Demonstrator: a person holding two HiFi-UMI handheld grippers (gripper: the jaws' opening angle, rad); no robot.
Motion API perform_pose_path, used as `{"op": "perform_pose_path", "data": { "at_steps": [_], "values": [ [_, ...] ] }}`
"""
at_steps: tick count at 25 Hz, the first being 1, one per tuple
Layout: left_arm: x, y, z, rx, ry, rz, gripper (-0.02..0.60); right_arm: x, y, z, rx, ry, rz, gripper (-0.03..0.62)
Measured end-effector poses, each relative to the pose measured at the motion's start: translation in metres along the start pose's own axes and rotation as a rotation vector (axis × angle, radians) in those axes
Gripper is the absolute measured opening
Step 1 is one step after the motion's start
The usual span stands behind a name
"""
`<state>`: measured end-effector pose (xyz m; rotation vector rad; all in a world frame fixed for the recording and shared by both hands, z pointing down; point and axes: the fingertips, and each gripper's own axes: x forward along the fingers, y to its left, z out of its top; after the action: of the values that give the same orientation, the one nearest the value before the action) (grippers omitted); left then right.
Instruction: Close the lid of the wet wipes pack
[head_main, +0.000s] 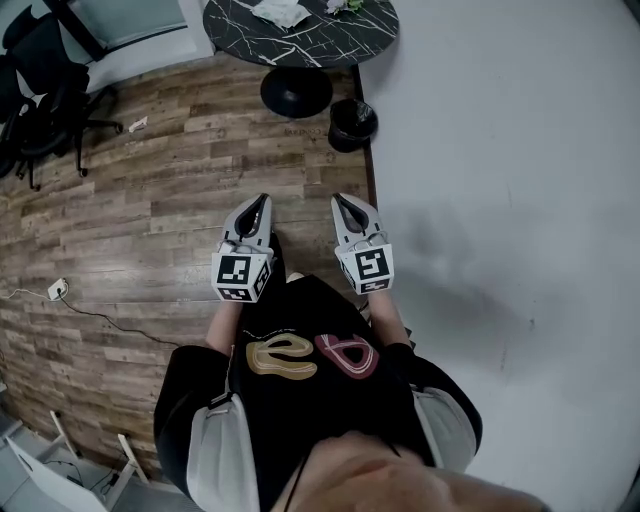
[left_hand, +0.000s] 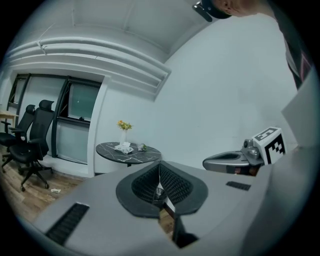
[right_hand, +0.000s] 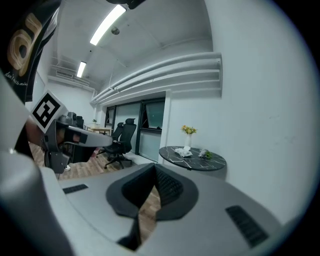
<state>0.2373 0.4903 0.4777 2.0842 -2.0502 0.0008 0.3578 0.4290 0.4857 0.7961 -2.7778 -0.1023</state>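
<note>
Nothing is happening on the task yet. We're standing on the wood floor with both tools held out in front of us. The left gripper (head_main: 264, 203) and the right gripper (head_main: 342, 203) each have their jaws pressed together with nothing between them. We can't clearly pick out the wipes pack. Our best guess is the white bundle (head_main: 282, 11) on the round dark table (head_main: 232, 42), well away from us, but it's too small to be sure. We'd expect a pack like that to be light, squishy and a bit slick, with only the lid being stiff. So our plan is to pin the soft body with one gripper and press on the lid's free edge with the other, not pinch it.
</note>
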Motion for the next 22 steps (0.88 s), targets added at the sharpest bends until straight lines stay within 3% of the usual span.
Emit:
{"op": "perform_pose_path", "data": {
  "at_steps": [8,22],
  "values": [
    [0.059,0.058,0.015,-0.028,0.017,0.008,0.017,0.072,-0.034,0.012,0.122,0.016,-0.01,0.011],
    [0.166,0.166,0.057,-0.03,0.001,-0.024,0.017,0.211,-0.067,0.04,0.12,0.068,-0.023,0.011]
  ]
}}
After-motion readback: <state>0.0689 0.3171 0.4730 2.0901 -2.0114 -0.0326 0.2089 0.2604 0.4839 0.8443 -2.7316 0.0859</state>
